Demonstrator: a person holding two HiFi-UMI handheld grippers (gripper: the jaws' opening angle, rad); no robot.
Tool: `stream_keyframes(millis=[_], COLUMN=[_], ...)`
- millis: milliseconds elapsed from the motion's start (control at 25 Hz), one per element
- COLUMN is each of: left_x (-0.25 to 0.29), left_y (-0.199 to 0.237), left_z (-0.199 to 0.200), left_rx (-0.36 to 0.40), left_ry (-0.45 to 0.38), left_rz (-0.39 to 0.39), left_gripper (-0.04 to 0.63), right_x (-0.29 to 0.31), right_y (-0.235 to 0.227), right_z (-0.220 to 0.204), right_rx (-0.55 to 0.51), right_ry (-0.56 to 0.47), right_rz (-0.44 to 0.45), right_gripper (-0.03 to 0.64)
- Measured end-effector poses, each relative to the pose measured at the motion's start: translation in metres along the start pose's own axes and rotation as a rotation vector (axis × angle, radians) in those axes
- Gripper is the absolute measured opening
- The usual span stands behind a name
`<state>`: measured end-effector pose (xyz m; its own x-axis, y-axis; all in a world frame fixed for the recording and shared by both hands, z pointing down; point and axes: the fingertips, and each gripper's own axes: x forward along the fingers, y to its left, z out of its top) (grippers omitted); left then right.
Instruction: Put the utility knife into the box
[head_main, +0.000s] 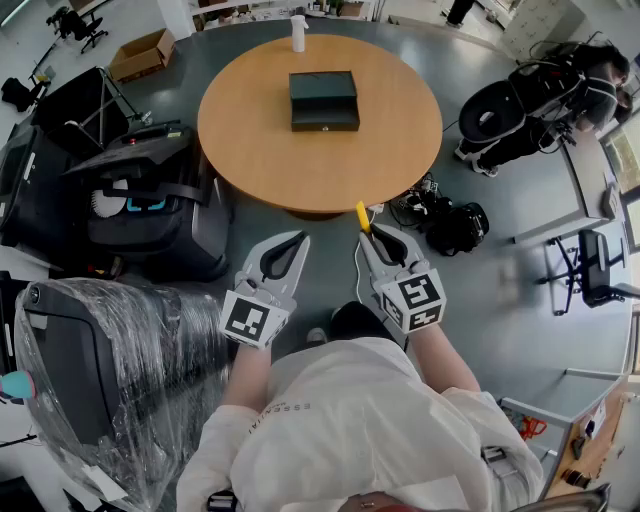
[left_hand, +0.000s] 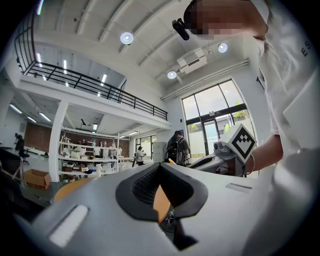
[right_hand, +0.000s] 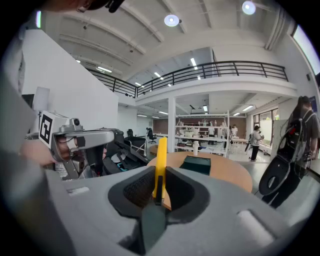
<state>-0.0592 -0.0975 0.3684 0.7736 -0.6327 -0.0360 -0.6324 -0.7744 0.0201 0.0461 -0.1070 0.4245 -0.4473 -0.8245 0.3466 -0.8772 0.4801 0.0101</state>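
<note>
**Two containers on record, one tool in the jaws**

Listing first the dark box (head_main: 324, 98), sitting near the middle of the round wooden table (head_main: 250, 140), lid appearing to be down, inside not showing. Listing second a cardboard carton (head_main: 140, 55), resting on the floor well off the table's far left, flaps standing open, contents too small for telling. Noting beside these a white bottle (head_main: 298, 32), standing upright at the table's far edge, apart from the box.

Gripping the yellow utility knife (head_main: 362, 215) in the right gripper (head_main: 367, 232), jaws pressing partway closed on its lower end, the free end pointing toward the table, well short of the box. Holding the left gripper (head_main: 302, 238) just beside it, jaws meeting at the tips, clasping nothing.

Showing in the head view alone: the carton, and both grippers side by side before the table's near edge. Showing in the right gripper view alone: the knife rising upright between the pads, with box and bottle lined up beyond it on the tabletop. Catching in the left gripper view only a sliver of tabletop and the right gripper's marker cube (left_hand: 243, 141), the box not appearing there.
</note>
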Motion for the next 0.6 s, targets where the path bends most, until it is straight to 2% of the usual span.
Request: stream_keyframes(millis=[120,320,600], left_x=[0.011,0.036,0.100], left_y=[0.011,0.042,0.078], left_z=[-0.008,-0.020,-0.031], left_rx=[-0.018,-0.031,-0.022], left_ry=[0.009,0.028,0.060], left_rz=[-0.006,0.027,0.029], left_gripper=[0.015,0.015,0.015], right_x=[0.014,0.047,0.099], right_y=[-0.009,-0.030,-0.084], right_z=[0.000,-0.002,0.010], right_rx=[0.000,0.013,0.038], right_ry=[0.004,0.013,0.017], right_rz=[-0.004,0.016,0.050], right_gripper=[0.054,0.054,0.054])
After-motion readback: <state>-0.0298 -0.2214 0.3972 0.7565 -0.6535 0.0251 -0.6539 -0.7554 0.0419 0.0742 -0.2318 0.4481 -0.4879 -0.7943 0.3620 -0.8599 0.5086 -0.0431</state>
